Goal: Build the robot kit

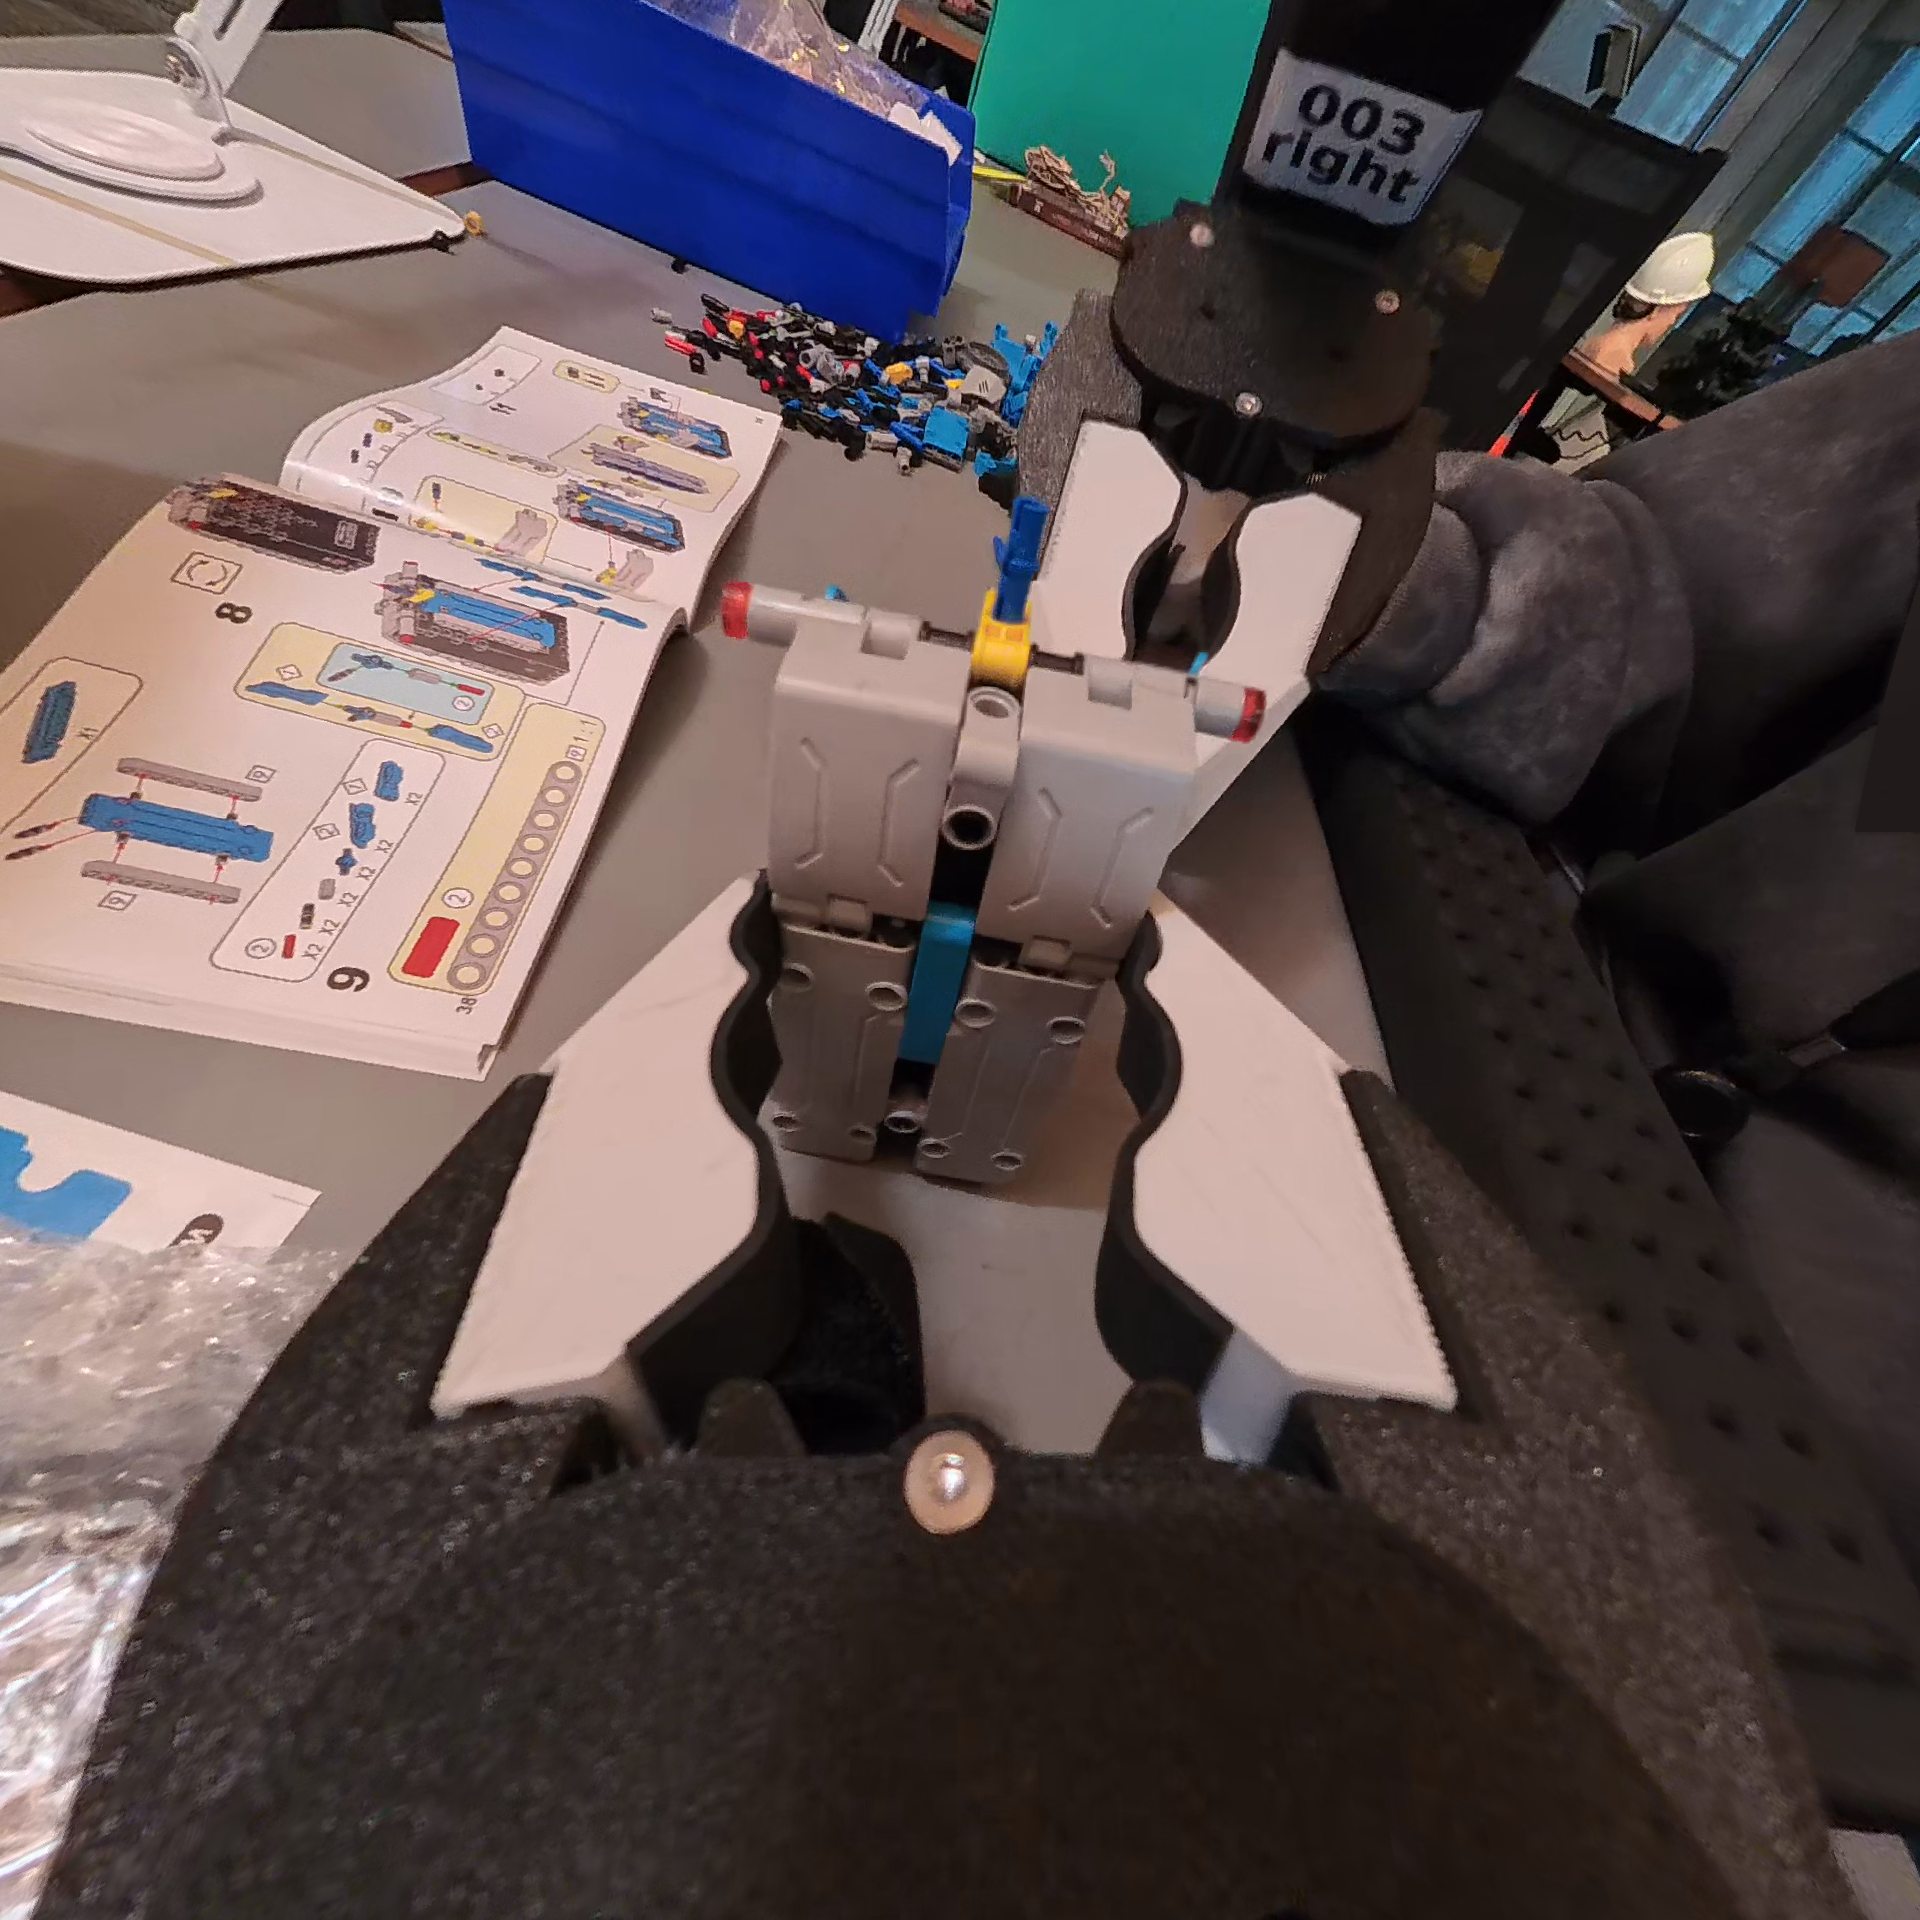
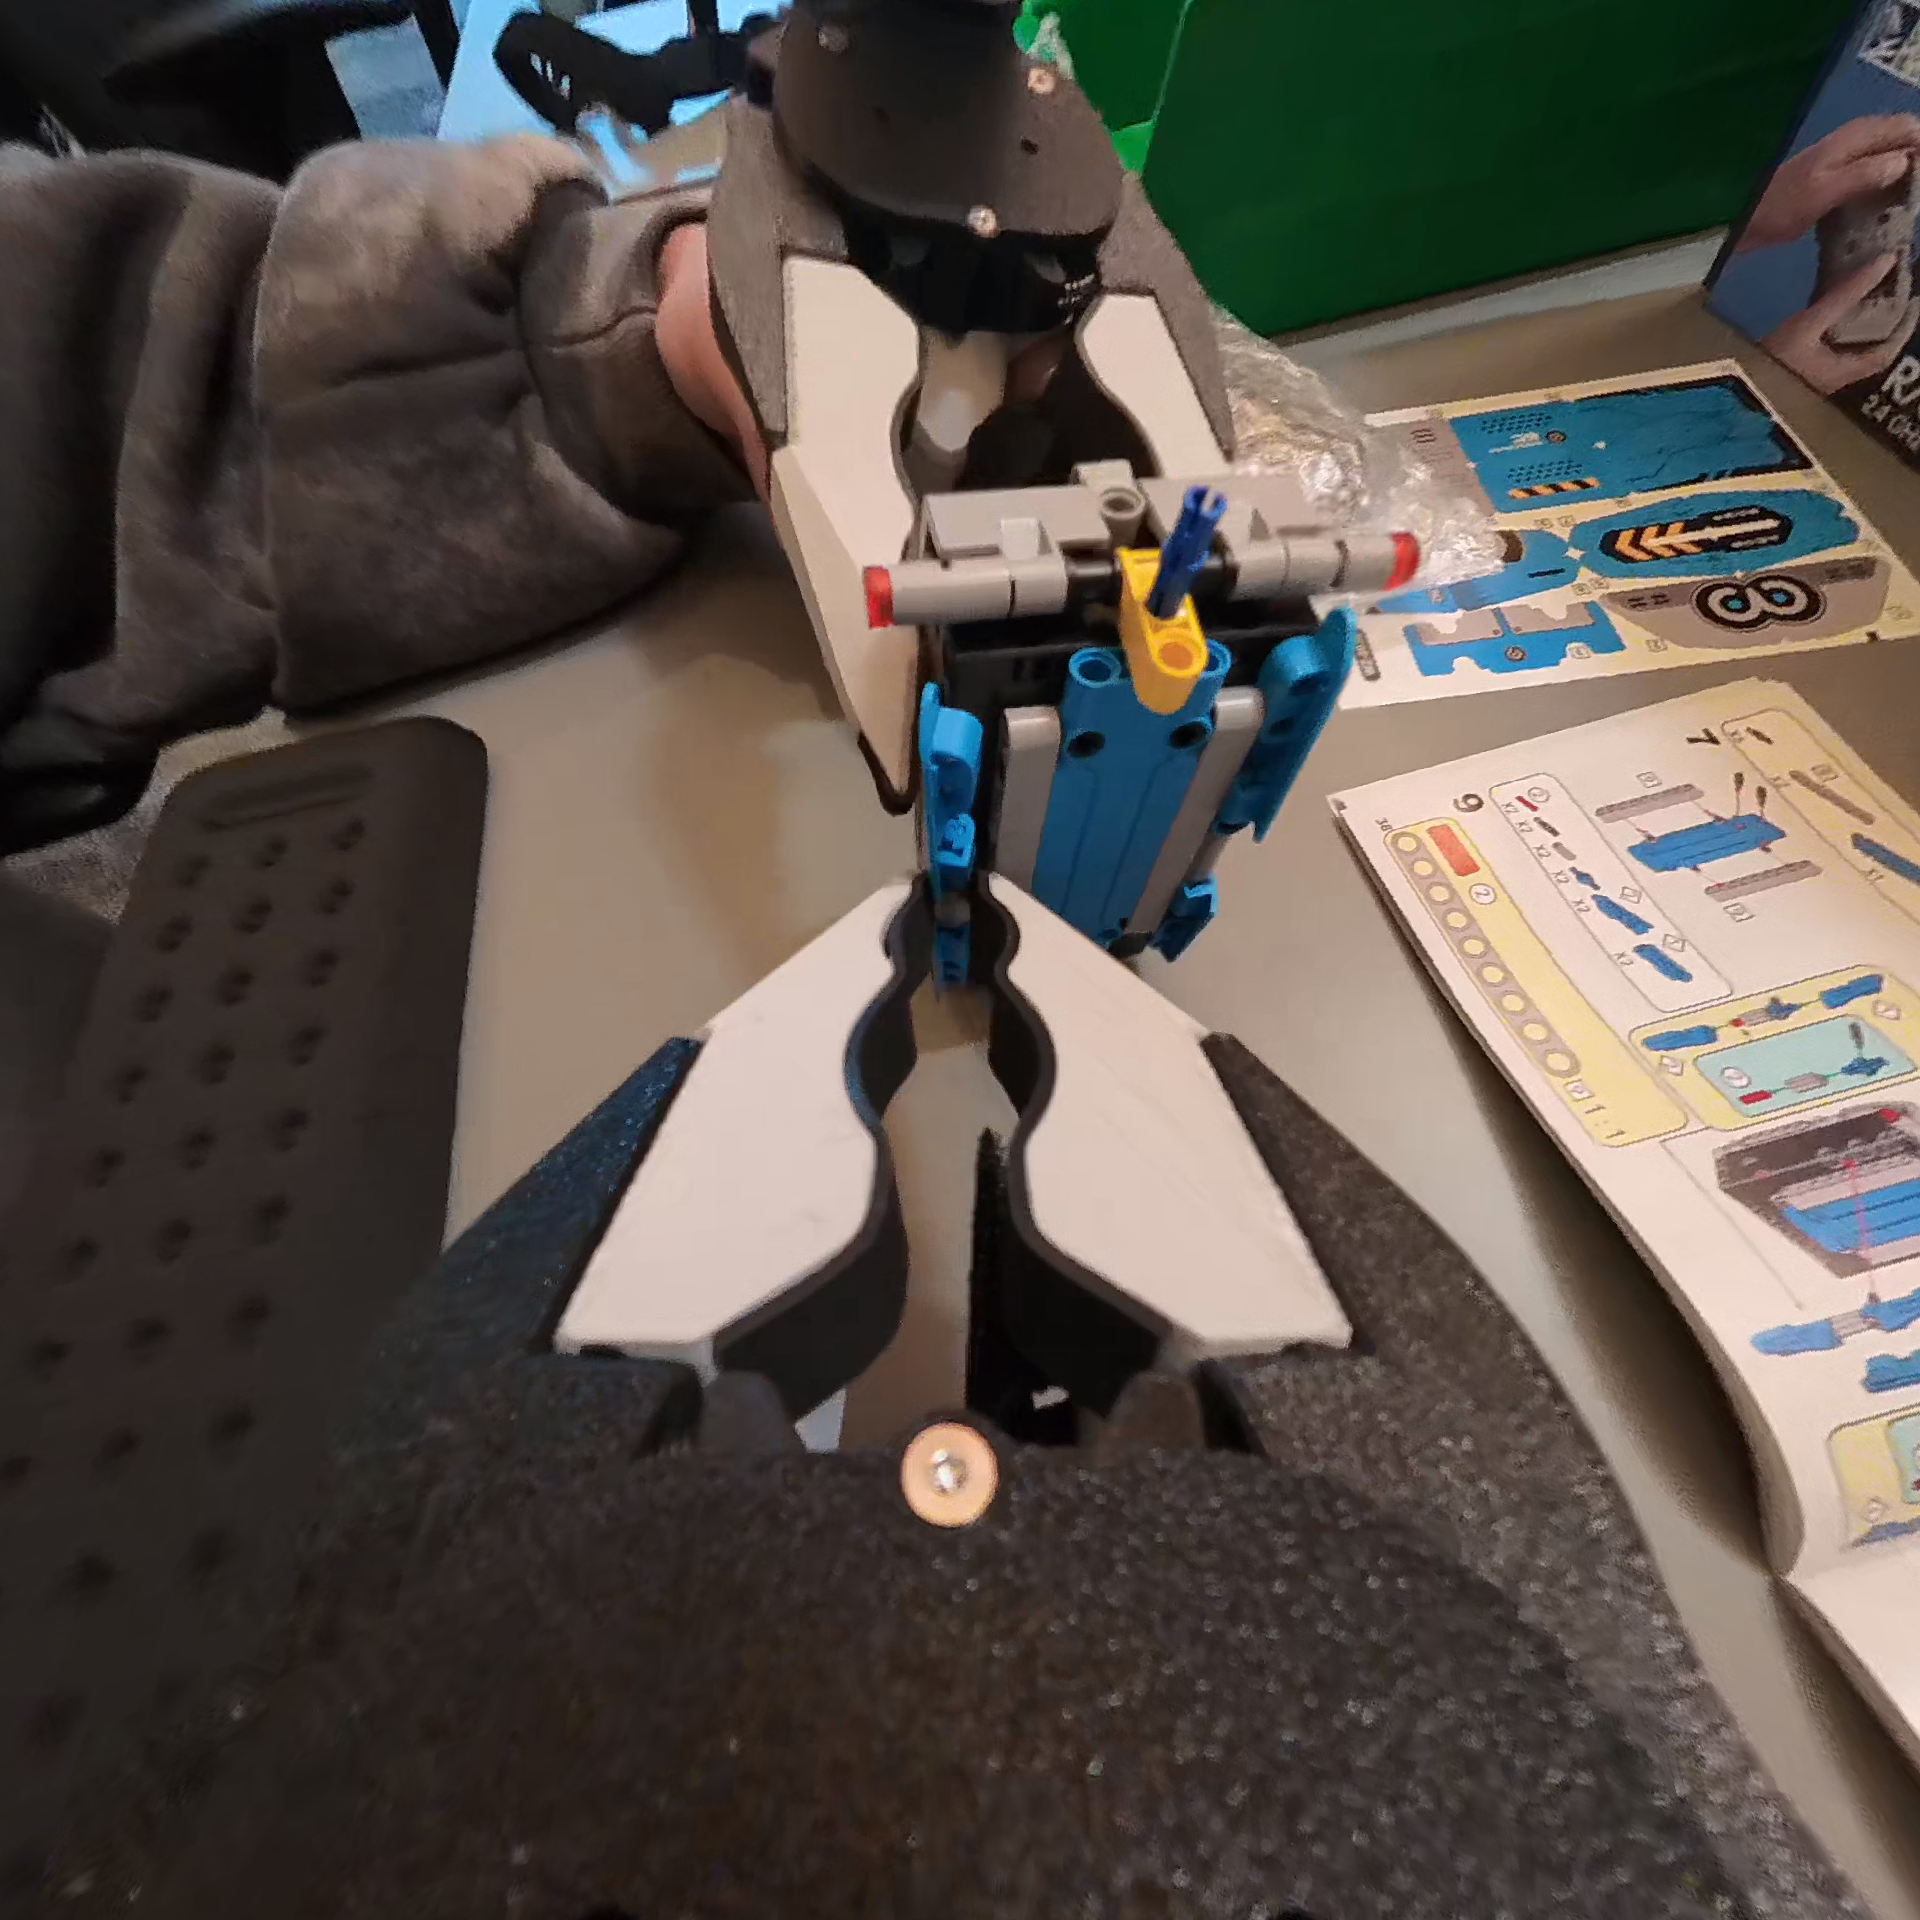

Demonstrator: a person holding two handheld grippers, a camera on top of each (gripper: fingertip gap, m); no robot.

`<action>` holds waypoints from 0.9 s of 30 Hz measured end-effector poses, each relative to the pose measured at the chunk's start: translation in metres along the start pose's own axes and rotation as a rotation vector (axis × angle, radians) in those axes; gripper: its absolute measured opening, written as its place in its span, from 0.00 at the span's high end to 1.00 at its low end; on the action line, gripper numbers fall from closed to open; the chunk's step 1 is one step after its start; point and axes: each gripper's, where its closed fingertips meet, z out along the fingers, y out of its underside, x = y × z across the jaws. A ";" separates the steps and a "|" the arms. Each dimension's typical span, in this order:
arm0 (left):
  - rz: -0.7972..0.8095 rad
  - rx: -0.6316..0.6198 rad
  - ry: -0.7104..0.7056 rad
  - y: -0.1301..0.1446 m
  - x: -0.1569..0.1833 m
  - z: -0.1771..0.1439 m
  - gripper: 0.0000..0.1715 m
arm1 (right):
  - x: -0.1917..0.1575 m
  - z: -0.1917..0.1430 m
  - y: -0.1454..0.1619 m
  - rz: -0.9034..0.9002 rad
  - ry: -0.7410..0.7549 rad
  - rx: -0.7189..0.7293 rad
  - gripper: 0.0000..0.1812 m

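A brick model [image 1: 977,831] of grey panels with a blue centre strip stands upright on the grey table. A cross axle with red ends [image 1: 736,609] carries a yellow connector [image 1: 1000,644] and a blue pin [image 1: 1020,540]. My left gripper [image 1: 951,935] is shut on the model's grey lower body. In the right wrist view the model [image 2: 1132,790] shows its blue panels. My right gripper [image 2: 954,904] is shut on the lower end of a blue side piece [image 2: 951,769] at the model's left edge. The left gripper's white finger [image 2: 831,582] shows behind it, and the right gripper's fingers [image 1: 1112,520] show beyond the model.
An open instruction booklet [image 1: 364,727] lies left of the model, also seen in the right wrist view [image 2: 1662,987]. A pile of small pieces [image 1: 883,384] lies before a blue bin [image 1: 707,135]. Sticker sheet [image 2: 1610,540], green bin [image 2: 1455,156], bubble wrap [image 1: 104,1455], a black perforated pad [image 2: 208,1039]. My left and right fingertips are right by each other.
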 end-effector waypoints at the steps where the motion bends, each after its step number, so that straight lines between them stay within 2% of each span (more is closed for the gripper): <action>1: 0.006 -0.003 0.000 0.000 0.001 0.000 0.62 | -0.001 0.000 0.000 -0.018 -0.004 -0.009 0.97; 5: 0.014 -0.006 0.001 0.001 0.001 0.000 0.62 | -0.001 0.000 0.001 -0.017 -0.040 0.001 0.97; 10: 0.072 -0.025 -0.014 0.004 0.003 -0.003 0.62 | -0.002 0.001 0.001 -0.060 -0.001 0.024 0.96; 15: 0.103 -0.034 -0.029 0.006 0.004 -0.003 0.62 | -0.003 0.000 0.002 -0.028 0.000 0.040 0.96; 19: 0.138 -0.048 -0.030 0.008 0.006 -0.002 0.62 | 0.009 -0.006 0.001 -0.050 0.098 0.067 0.97; 21: 0.143 -0.049 -0.034 0.008 0.006 -0.002 0.62 | 0.002 -0.007 0.001 -0.012 0.044 0.075 0.97; 27: 0.137 -0.046 -0.044 0.007 0.005 -0.001 0.62 | 0.004 -0.012 -0.001 0.032 0.045 0.095 0.97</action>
